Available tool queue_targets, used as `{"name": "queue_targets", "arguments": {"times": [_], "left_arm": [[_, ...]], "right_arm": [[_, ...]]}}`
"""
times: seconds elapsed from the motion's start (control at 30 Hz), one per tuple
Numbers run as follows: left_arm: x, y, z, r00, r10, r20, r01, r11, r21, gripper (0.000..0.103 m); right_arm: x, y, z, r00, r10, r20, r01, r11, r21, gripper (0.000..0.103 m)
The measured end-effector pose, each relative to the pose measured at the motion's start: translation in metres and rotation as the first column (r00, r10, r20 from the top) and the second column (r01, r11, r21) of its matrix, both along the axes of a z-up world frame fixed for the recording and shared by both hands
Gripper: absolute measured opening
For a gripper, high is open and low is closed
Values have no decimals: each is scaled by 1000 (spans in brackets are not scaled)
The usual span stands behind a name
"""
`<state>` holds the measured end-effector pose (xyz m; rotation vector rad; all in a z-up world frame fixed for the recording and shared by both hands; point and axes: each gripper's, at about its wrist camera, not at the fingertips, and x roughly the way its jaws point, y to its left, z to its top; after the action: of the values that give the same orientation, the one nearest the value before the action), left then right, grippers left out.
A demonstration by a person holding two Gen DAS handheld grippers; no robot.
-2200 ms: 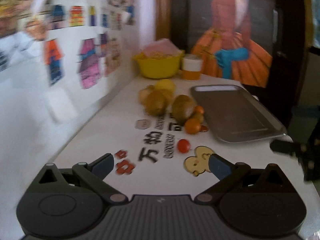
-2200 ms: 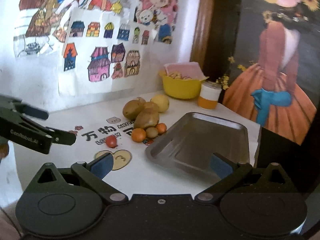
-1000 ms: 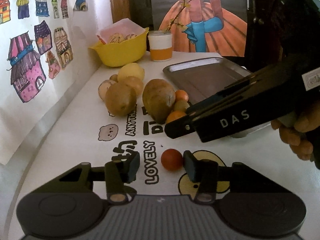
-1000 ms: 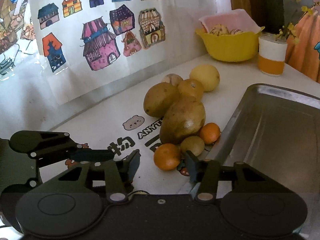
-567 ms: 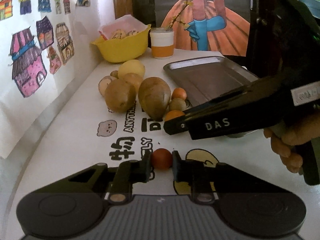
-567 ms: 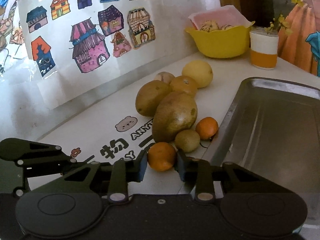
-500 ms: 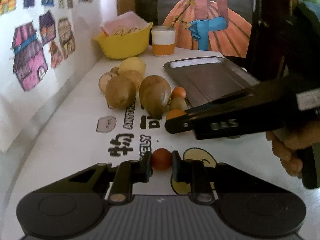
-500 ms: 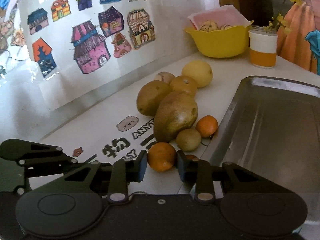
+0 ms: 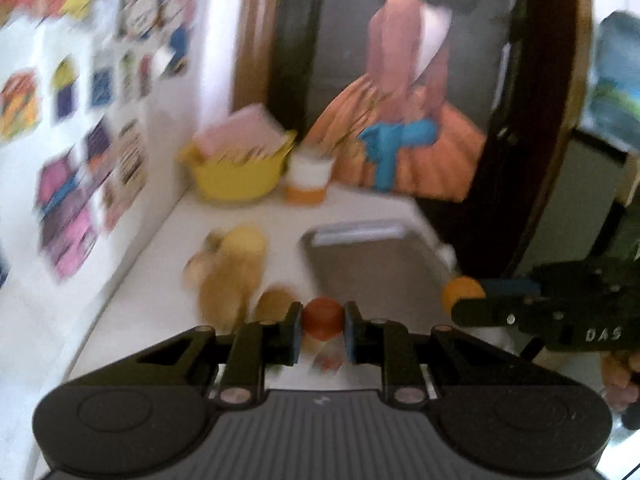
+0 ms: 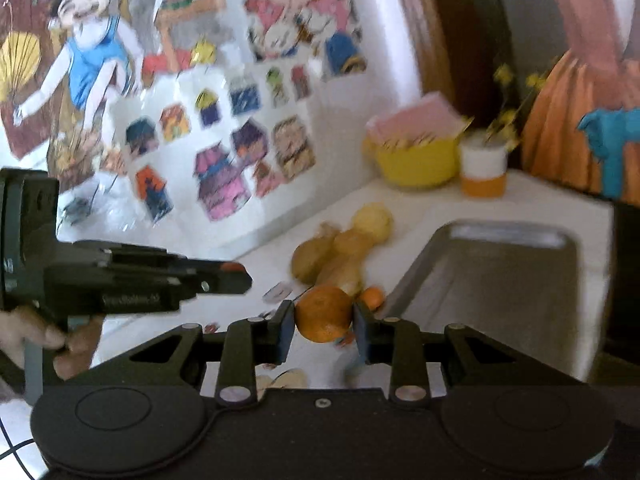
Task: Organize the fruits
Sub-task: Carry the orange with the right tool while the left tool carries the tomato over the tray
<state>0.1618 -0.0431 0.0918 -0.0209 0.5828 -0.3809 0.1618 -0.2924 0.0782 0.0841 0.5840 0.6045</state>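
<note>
My left gripper [image 9: 322, 326] is shut on a small red fruit [image 9: 322, 317], held up above the table. The right gripper [image 10: 323, 322] is shut on an orange [image 10: 323, 312], also lifted. In the left wrist view the right gripper [image 9: 464, 300] shows at the right edge with the orange [image 9: 460, 291] at its tip, over the tray's near right corner. A grey metal tray [image 10: 500, 276] lies on the right half of the table. A heap of brown and yellow fruits [image 10: 340, 248] stays on the table left of the tray, with a small orange [image 10: 372, 297] beside it. Both views are blurred.
A yellow bowl [image 10: 416, 160] with pink paper and a white and orange cup [image 10: 482, 172] stand at the back of the table. A wall with stickers runs along the left. A framed painting [image 9: 400, 92] stands behind. A hand [image 10: 40, 340] holds the left gripper.
Both grippers have lifted off the table with their fruits and both views now look from higher up. The right gripper has moved to the right of the left one, toward the tray.
</note>
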Motion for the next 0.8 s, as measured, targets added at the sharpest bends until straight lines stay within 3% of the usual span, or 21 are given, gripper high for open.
{"name": "queue_targets", "arguments": {"times": [0.1,0.23,0.3,0.43,0.7,0.8], "left_arm": [[19,-16,18,995,-34,89,33,999,11,23],[56,-47,25,994,-47,103,47,999,7,23],[75,-59,20,996,-14,92,17,999,-32,23],[113,-75,-8,997,50,62,-44,995,-89,23],[182,-103,-71,999,48,-2,-48,998,-26,23],[198,-108,-86,997,58,-47,-58,998,15,23]], "right_arm": [[7,-18,15,997,-47,56,48,999,-16,33],[35,-32,22,991,-87,101,92,995,-41,33],[51,-35,18,985,-116,132,126,990,-71,33],[95,-44,-6,975,-169,143,184,977,-104,33],[171,-54,-66,984,-162,78,170,978,-121,33],[185,-49,-82,988,-147,51,154,972,-177,33]]}}
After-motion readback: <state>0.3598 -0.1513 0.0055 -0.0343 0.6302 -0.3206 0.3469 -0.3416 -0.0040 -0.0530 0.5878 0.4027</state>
